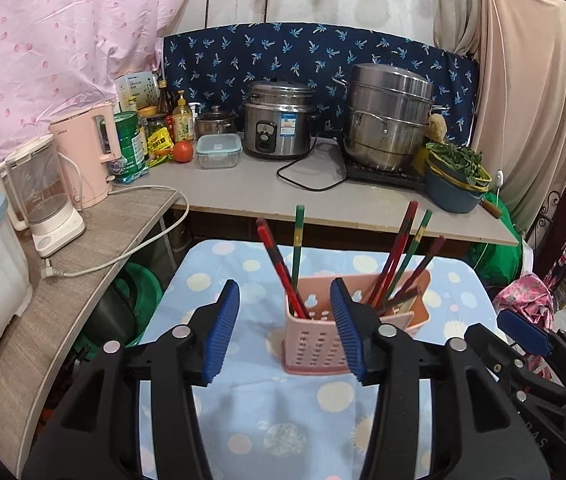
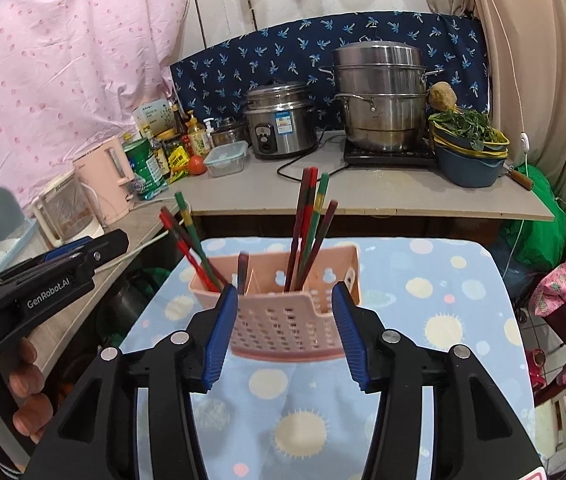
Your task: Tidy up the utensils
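A pink perforated utensil holder (image 1: 315, 348) (image 2: 283, 324) stands on a table under a blue spotted cloth (image 1: 283, 420). Red, green and dark chopsticks lean out of its left end (image 1: 279, 264) (image 2: 191, 236) and its right end (image 1: 399, 256) (image 2: 307, 224). My left gripper (image 1: 284, 284) is open just in front of the holder's left end, with nothing between its blue pads. My right gripper (image 2: 284, 289) is open in front of the holder's near wall, also holding nothing. Each gripper appears at the side of the other's view, the right one (image 1: 523, 332) and the left one (image 2: 83, 252).
Beyond the table, a counter (image 1: 267, 188) carries a rice cooker (image 1: 279, 120), a stacked steel steamer (image 1: 387, 116), a blue bowl of greens (image 1: 455, 184), bottles, a tomato and a lidded container. Two kettles (image 1: 43, 196) stand on the left shelf. A hand (image 2: 23, 380) holds the left gripper.
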`<state>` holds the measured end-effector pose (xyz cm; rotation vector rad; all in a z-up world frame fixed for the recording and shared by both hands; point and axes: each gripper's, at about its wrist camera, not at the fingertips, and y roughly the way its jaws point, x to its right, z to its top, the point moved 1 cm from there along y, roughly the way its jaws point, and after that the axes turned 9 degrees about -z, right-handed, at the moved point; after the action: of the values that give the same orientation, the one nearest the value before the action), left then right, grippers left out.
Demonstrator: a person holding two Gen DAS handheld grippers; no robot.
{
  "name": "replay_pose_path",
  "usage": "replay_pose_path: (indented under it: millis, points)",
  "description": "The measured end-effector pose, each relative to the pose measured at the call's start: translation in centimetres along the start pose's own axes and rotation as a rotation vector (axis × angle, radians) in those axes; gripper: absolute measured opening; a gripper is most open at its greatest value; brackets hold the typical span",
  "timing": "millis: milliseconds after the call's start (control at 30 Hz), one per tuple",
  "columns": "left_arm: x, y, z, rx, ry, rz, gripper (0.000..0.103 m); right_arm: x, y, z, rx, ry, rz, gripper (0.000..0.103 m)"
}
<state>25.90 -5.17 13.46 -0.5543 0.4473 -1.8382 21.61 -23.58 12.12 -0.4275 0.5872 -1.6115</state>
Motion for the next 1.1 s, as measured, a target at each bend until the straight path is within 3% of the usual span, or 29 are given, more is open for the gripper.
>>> replay_pose_path:
  millis: [733,900,1100]
  points:
    - [-0.2,-3.4,-7.8,-0.075,0.001,0.046,0.070,0.3,-3.4,-8.2,-0.113,0.008,-0.012,0.056]
    - [-0.4,-3.8,-9.1,-0.086,-0.001,0.051,0.081,0.5,-4.0,-9.0,-0.110,0.012,-0.036,0.064]
    - [-0.3,-3.6,-10.9,-0.122,0.008,0.057,0.081,0.7,-4.1,-9.9,-0.122,0.015,-0.047,0.078]
